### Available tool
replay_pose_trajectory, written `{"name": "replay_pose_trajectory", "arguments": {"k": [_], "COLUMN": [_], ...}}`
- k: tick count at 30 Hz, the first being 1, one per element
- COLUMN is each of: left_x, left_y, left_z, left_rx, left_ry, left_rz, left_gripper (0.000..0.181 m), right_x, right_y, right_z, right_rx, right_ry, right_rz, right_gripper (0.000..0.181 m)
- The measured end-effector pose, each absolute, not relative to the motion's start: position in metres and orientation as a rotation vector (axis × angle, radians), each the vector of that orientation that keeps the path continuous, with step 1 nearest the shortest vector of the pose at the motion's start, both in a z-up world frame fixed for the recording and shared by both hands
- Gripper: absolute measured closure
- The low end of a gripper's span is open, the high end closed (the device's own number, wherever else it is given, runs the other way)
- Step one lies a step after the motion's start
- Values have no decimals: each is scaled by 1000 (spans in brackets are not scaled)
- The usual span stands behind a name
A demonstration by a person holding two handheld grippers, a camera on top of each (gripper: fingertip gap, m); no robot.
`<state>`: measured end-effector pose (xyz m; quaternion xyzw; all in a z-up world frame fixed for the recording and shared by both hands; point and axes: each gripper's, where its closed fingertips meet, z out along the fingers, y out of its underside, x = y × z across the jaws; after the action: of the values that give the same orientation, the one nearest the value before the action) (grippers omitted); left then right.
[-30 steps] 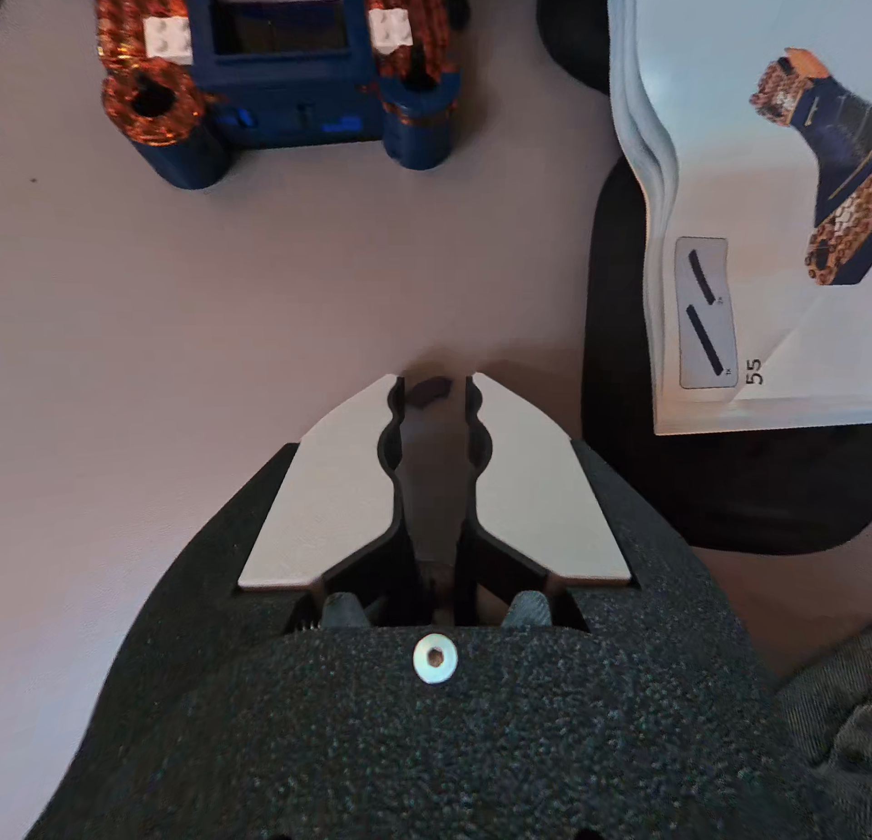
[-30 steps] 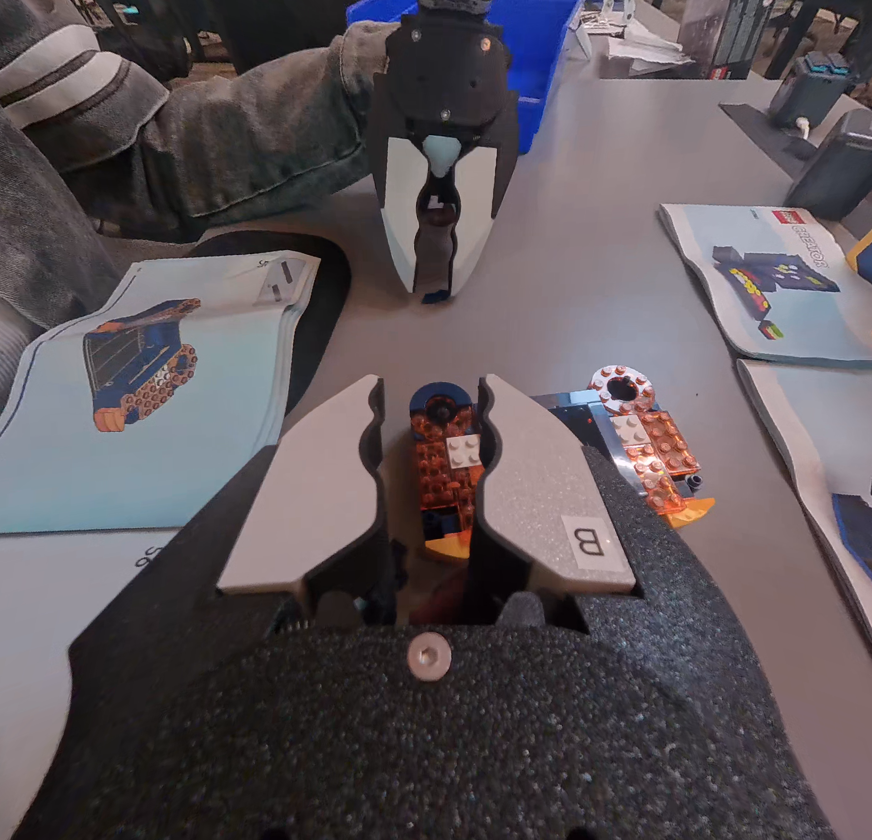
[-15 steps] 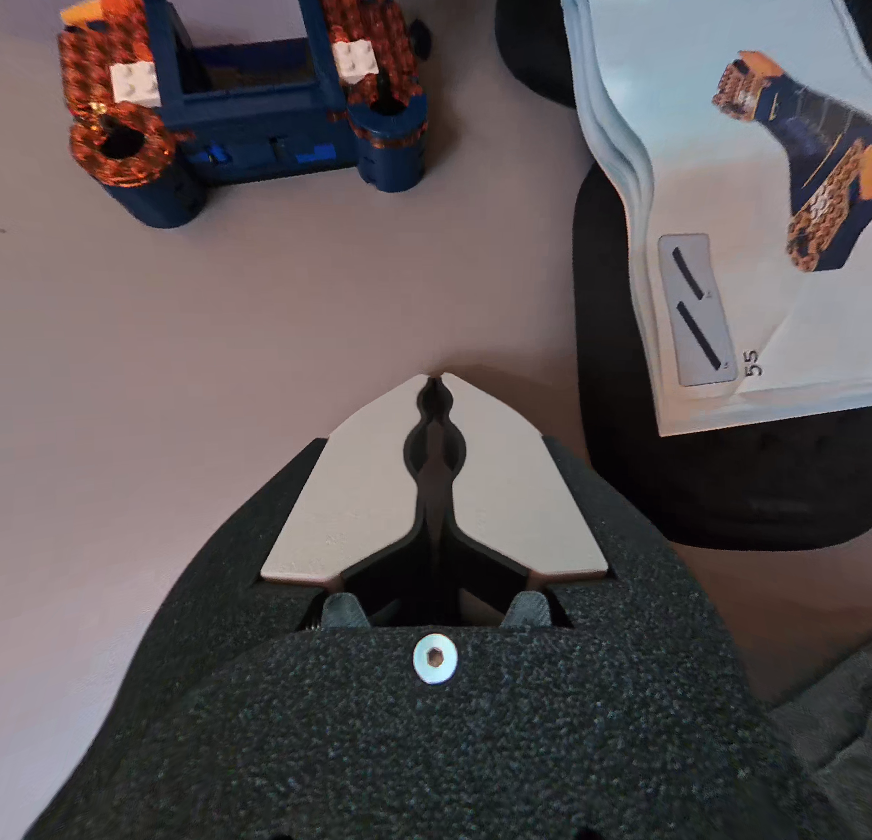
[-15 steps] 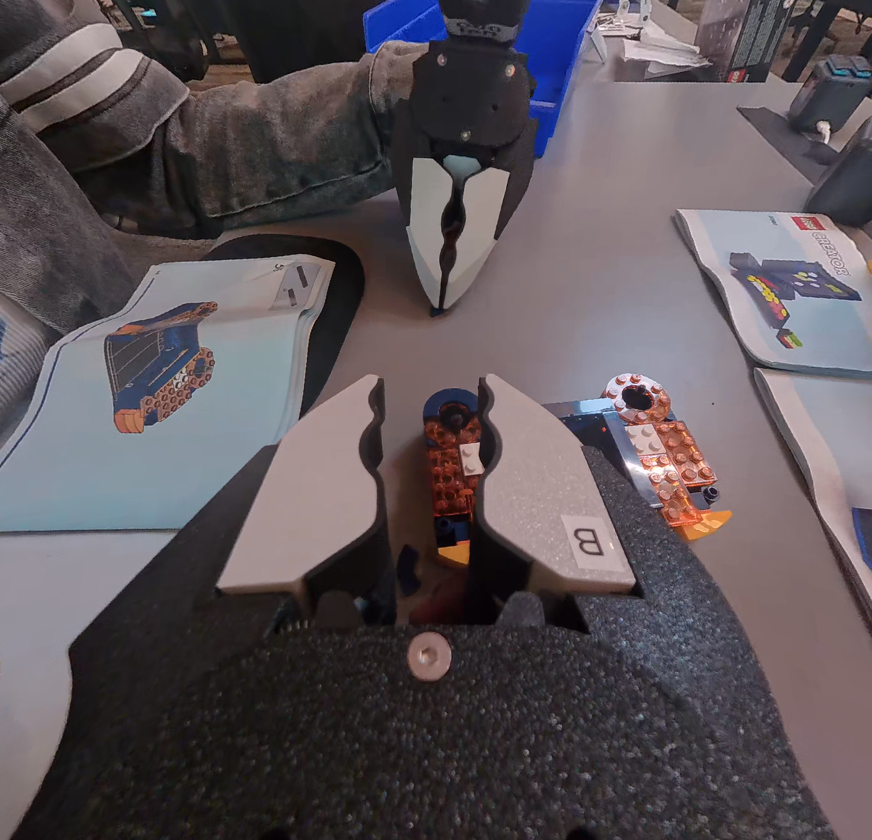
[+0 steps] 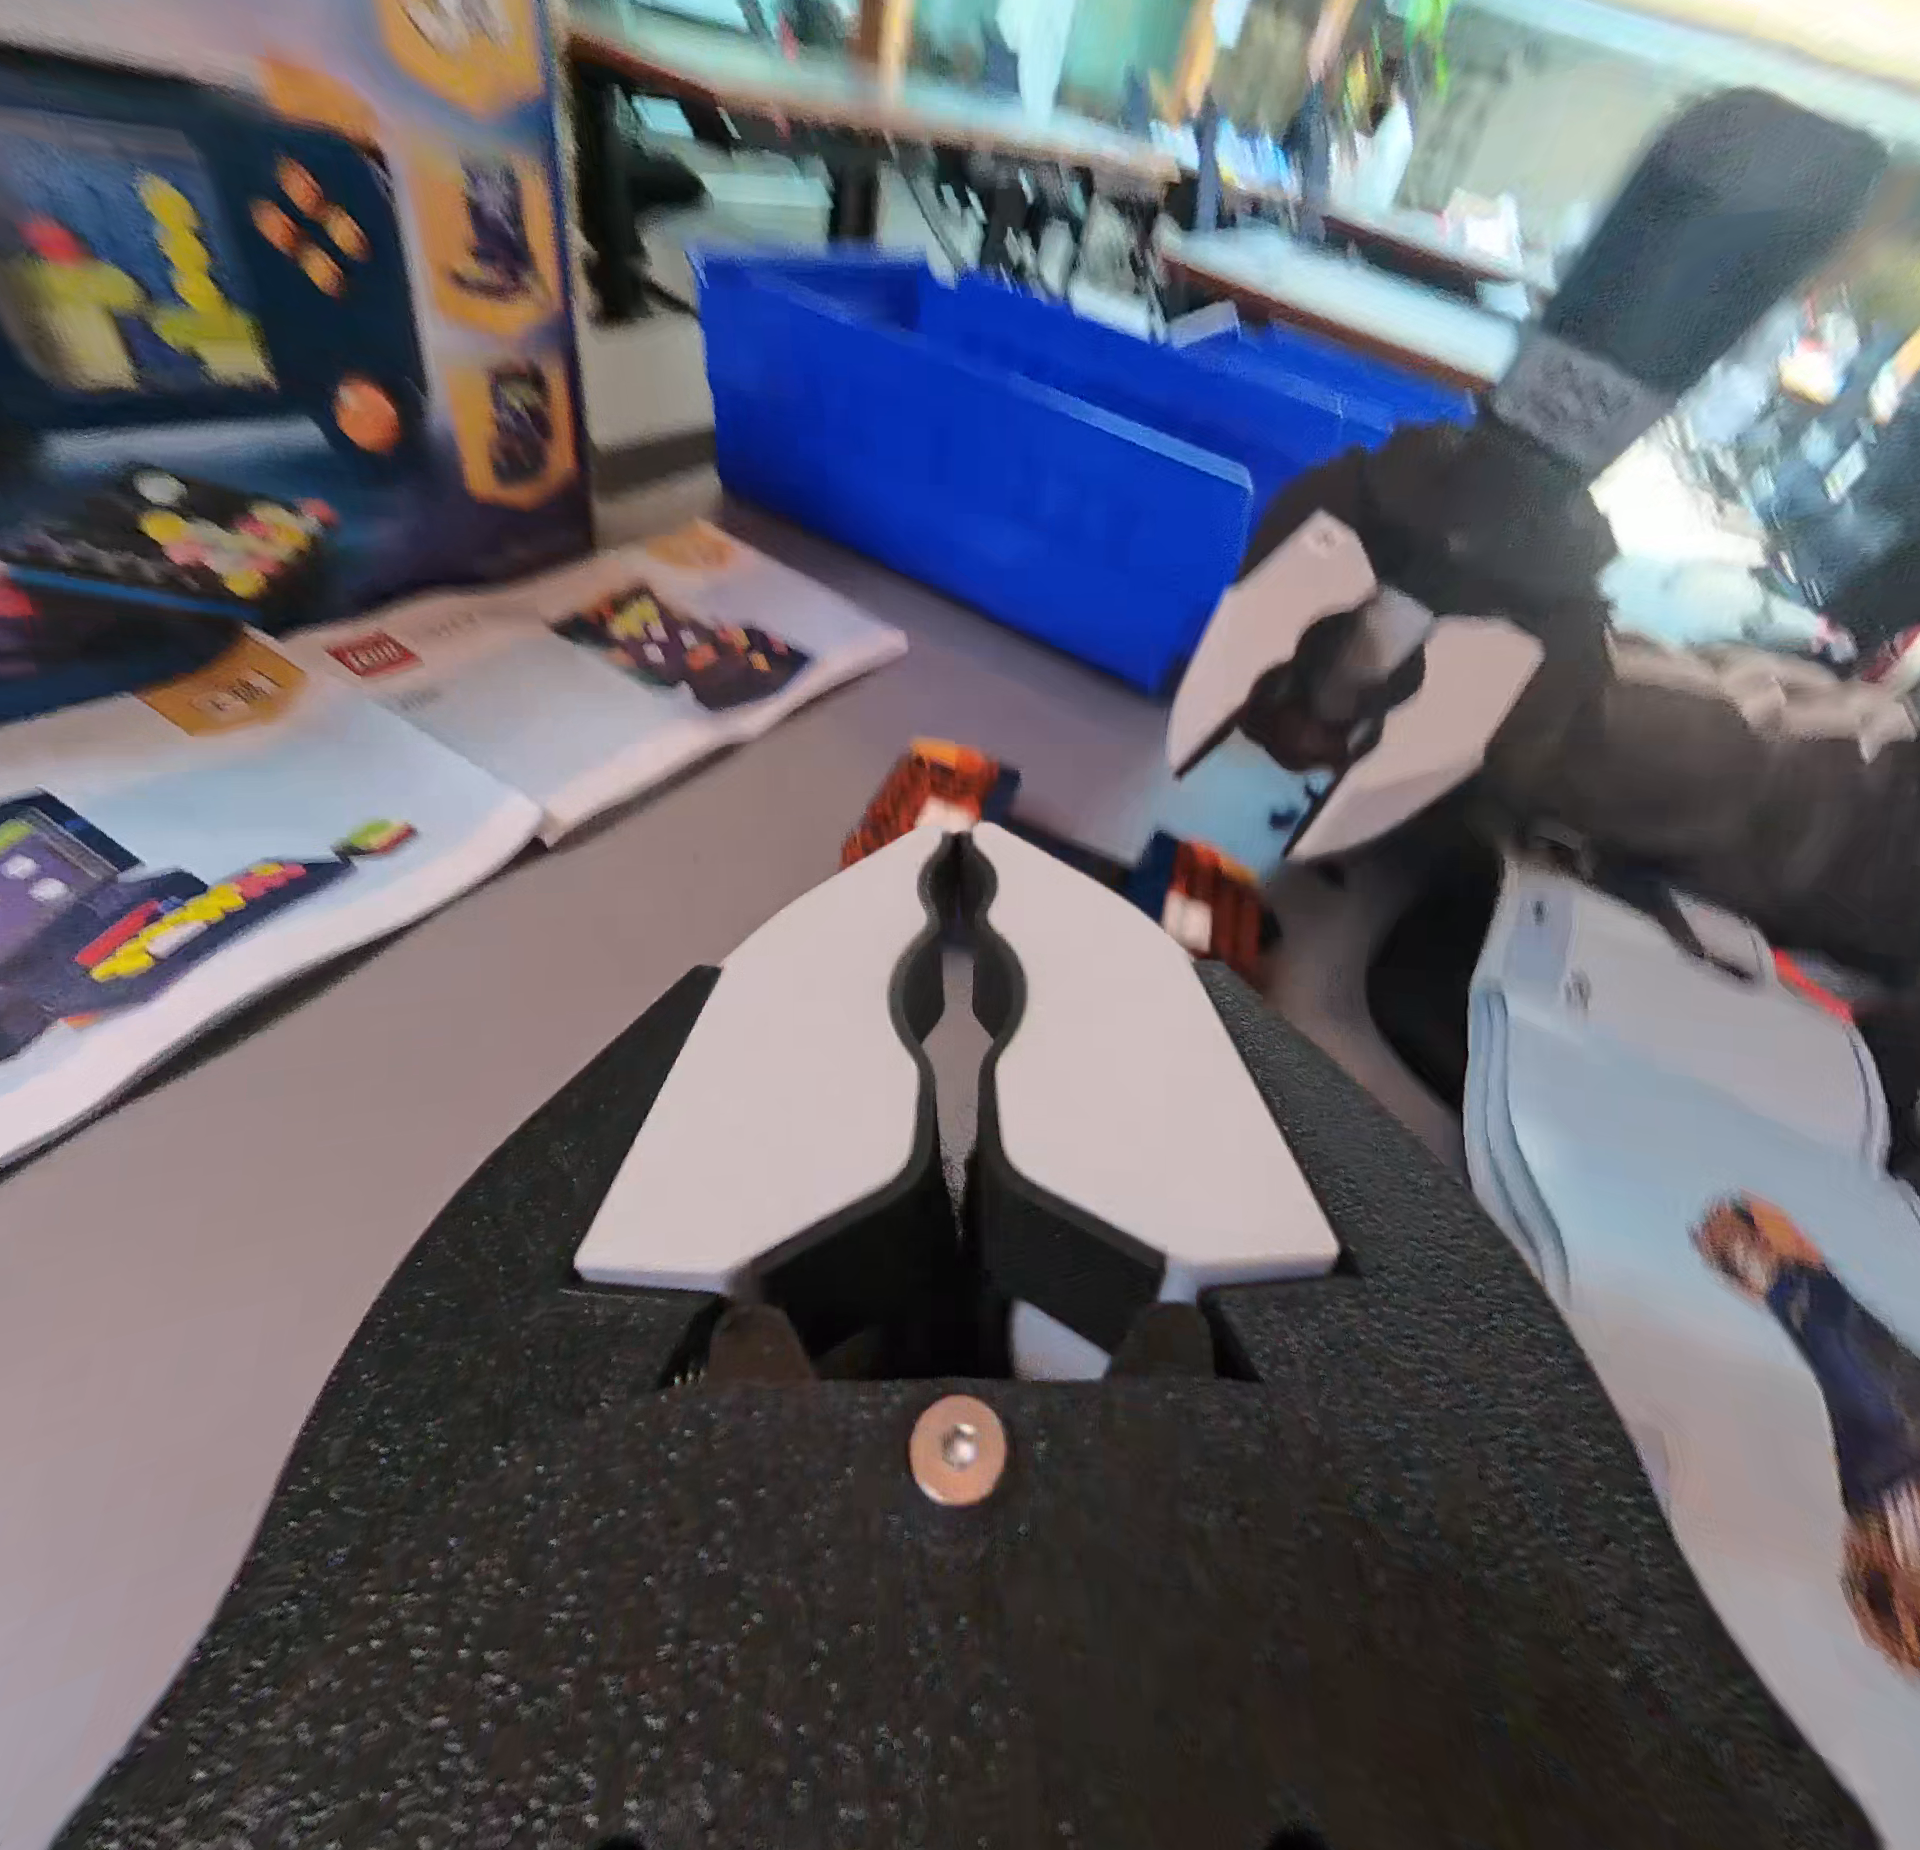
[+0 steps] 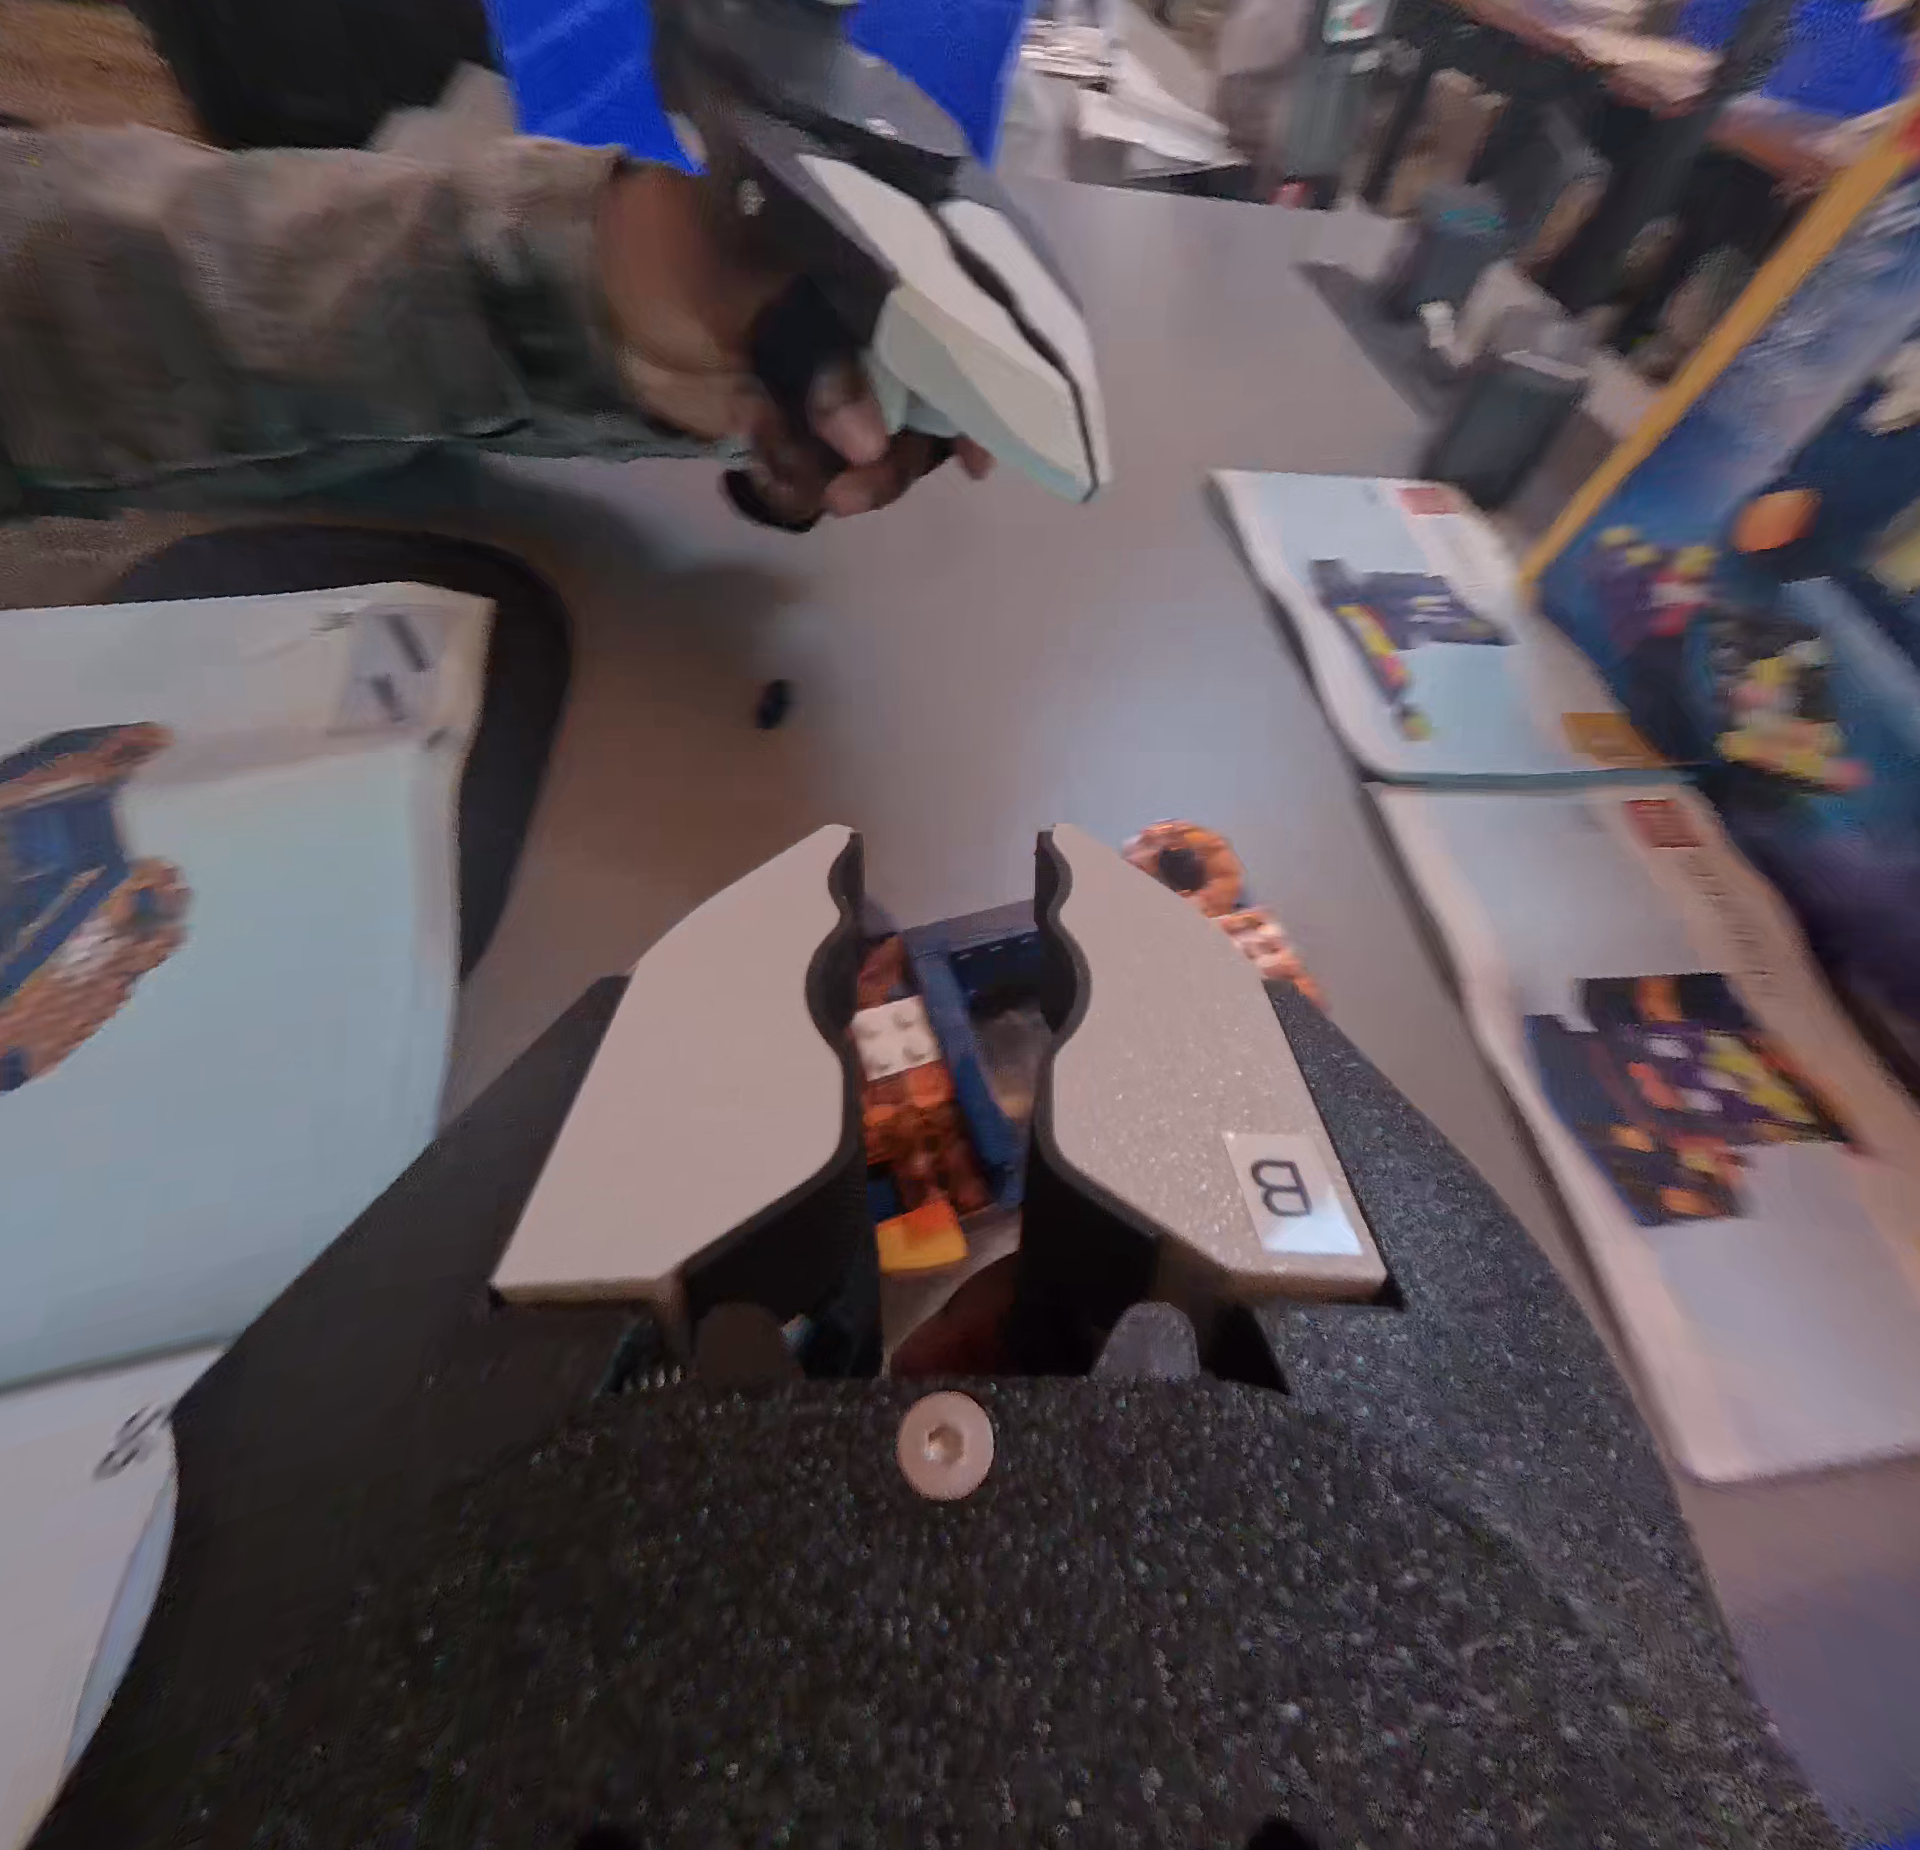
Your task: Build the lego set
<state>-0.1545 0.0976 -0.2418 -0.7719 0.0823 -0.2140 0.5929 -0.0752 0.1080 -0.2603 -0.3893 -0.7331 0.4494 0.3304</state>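
The blue and orange lego model sits on the grey table under my right gripper. The gripper is open and hovers over it, with one orange wing and a blue wall showing between the fingers. The second wing shows to the right. My left gripper is shut, with nothing visible at its tips. It is raised and tilted above the table in the right wrist view. A small dark piece lies loose on the table below it. The left wrist view shows the model and the open right gripper, both blurred.
An open instruction booklet lies on a black mat at the left. Two more booklets and the lego box are at the right. A blue bin stands behind. A person's sleeve reaches in. Tip to tip, the grippers are about 9 cm apart. Both grippers' tips are roughly 12 cm from the small dark piece.
My left gripper closed at the table, then lifted and tilted up to look across the table. The small dark piece now lies on the table. My right gripper shifted over the model.
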Motion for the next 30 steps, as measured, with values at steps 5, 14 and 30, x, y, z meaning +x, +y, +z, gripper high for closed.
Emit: {"name": "replay_pose_trajectory", "arguments": {"k": [5,14,30], "left_x": [-138,-107,-141], "left_y": [105,84,19], "left_z": [-221,-228,-336], "left_rx": [-1671,-1766,-2299], "left_ry": [156,474,996], "left_rz": [-411,-559,-448], "left_gripper": [181,181,166], "right_x": [-93,-99,-84], "right_y": [109,80,80], "right_z": [-219,-226,-248], "right_rx": [-917,-950,-1046], "right_ry": [-1730,-1848,-1904], "right_rz": [897,985,1115], "right_gripper": [161,164,163]}}
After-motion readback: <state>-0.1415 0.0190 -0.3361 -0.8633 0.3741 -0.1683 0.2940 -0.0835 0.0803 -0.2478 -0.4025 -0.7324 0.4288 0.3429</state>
